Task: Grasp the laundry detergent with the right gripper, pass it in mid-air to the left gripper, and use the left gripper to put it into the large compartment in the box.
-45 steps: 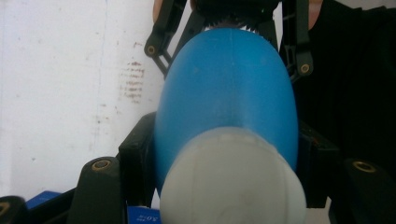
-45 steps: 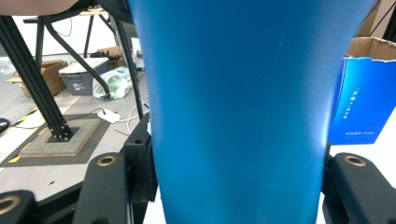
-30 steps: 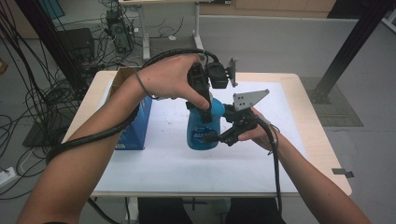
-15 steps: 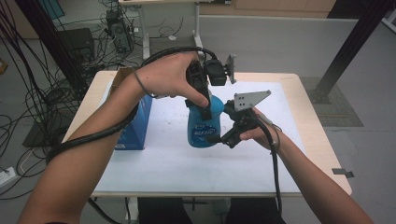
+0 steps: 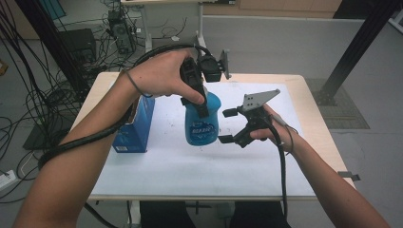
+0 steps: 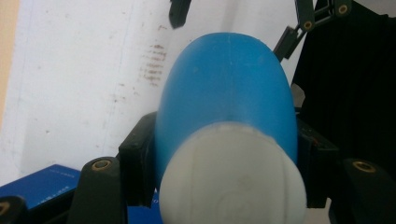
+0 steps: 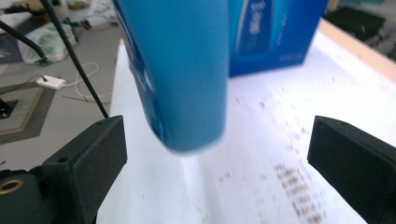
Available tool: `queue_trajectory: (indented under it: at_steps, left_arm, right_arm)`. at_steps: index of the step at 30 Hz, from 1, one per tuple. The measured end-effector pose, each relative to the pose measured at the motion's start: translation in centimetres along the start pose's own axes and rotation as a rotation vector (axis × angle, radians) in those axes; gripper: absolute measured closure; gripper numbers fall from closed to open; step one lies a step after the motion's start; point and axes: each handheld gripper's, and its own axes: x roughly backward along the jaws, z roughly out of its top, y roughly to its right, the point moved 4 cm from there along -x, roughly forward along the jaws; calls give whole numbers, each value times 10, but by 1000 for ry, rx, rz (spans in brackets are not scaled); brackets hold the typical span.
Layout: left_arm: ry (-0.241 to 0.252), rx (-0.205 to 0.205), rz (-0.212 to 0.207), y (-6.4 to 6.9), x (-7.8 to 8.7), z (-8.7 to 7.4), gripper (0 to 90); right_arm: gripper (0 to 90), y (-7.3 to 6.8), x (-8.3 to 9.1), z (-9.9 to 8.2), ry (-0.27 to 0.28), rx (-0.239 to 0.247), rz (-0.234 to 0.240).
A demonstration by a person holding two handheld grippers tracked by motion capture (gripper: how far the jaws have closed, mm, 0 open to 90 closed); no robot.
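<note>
Above the white sheet, the blue bottle (image 5: 201,121) hangs clear of the table (image 5: 304,90), long axis near upright.
Left gripper (image 5: 198,97) clamps its neck from above, just below the white cap (image 6: 231,179); right gripper (image 5: 228,126), jaws spread wide and empty, sits just beside the bottle's lower body, level with its base, the blue box (image 5: 138,124) beyond.

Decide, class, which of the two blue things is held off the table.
The blue bottle with the white cap, gripped near its top by the left gripper, hangs above the table; the blue box stands on it.
</note>
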Motion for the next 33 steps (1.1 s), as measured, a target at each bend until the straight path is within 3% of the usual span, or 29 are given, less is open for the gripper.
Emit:
queue_trajectory:
  at_steps: [7,14,20,29,33]
  left_arm:
    - [-3,52,25,-6,2,-8,375]
    - [20,124,55,-13,7,-14,375]
    - [31,206,87,-20,16,-22,374]
    - [41,365,129,-36,36,-37,375]
    - [60,418,164,-41,46,-43,374]
  right_arm:
    - [65,13,4,-17,-90,-60,-62]
    - [70,24,8,-30,-146,-113,-108]
    - [73,32,12,-38,-222,-151,-149]
    - [74,40,19,-47,-338,-199,-203]
    - [72,42,23,-50,-386,-216,-213]
